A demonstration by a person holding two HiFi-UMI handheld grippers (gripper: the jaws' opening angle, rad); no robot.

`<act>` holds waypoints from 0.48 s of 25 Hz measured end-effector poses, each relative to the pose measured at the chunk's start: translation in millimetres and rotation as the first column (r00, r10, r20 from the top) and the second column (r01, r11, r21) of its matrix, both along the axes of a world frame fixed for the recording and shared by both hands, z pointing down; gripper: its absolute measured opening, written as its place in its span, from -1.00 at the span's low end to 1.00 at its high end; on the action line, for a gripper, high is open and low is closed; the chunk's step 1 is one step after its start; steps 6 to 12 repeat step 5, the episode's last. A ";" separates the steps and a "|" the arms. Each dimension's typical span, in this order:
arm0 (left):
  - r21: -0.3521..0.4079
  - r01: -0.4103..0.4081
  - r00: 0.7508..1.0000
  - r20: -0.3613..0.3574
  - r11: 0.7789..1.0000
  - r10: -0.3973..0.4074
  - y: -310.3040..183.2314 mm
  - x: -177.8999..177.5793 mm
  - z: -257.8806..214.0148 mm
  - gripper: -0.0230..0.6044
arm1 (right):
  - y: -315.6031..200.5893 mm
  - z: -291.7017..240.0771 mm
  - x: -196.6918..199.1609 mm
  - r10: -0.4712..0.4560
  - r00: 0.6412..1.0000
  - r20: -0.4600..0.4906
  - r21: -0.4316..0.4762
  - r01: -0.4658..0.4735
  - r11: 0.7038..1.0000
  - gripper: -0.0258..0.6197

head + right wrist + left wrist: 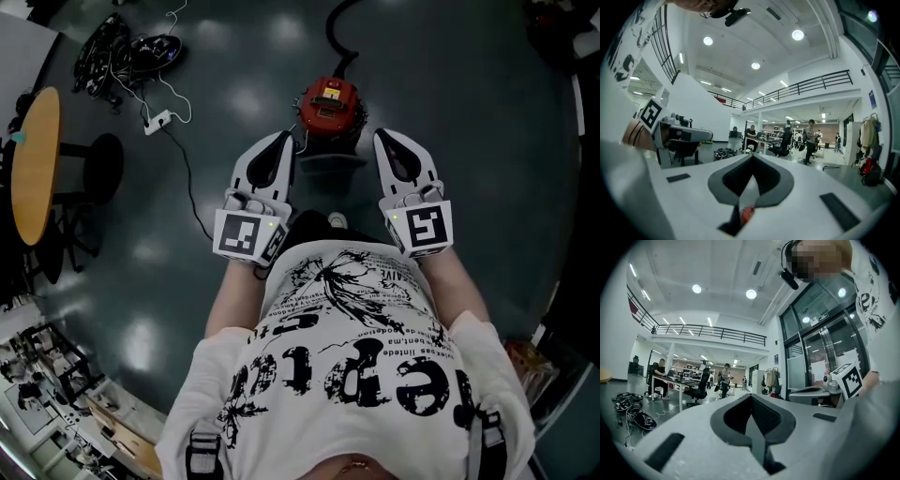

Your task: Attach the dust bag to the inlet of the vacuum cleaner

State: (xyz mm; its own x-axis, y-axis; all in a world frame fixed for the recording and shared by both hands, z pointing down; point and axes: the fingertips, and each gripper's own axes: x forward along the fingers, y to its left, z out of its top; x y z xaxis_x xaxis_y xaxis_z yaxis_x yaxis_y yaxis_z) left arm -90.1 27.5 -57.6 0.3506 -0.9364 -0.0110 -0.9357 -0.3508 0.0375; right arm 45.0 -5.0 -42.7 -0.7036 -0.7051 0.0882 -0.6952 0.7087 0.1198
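Both grippers are pointing level and forward, side by side; left gripper (281, 139) is showing jaws pressed together with nothing between them, and its own view confirms that (751, 397); right gripper (386, 137) is likewise closed and carrying nothing (752, 157); the red-topped vacuum cleaner (330, 105) is sitting on the floor (450, 112) just ahead of and below the two tips, in the gap between them, about equally near to either gripper; its hose (342, 28) is running away from the grippers, further ahead; the body is looking round from above, so no long axis is showing; the inlet is not showing and the dust bag is not turning up in any view, so it may be already fitted or lying out of frame.
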 end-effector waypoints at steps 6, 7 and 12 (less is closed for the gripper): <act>0.005 -0.001 1.000 -0.002 1.000 0.001 -3.3 0.6 0.5 -0.92 | -3.2 -0.4 2.6 0.031 1.000 0.005 0.014 -0.031 0.999 -0.91; 0.005 -0.001 1.000 -0.002 1.000 0.001 -3.3 0.6 0.5 -0.92 | -3.2 -0.4 2.6 0.031 1.000 0.005 0.014 -0.031 0.999 -0.91; 0.005 -0.001 1.000 -0.002 1.000 0.001 -3.3 0.6 0.5 -0.92 | -3.2 -0.4 2.6 0.031 1.000 0.005 0.014 -0.031 0.999 -0.91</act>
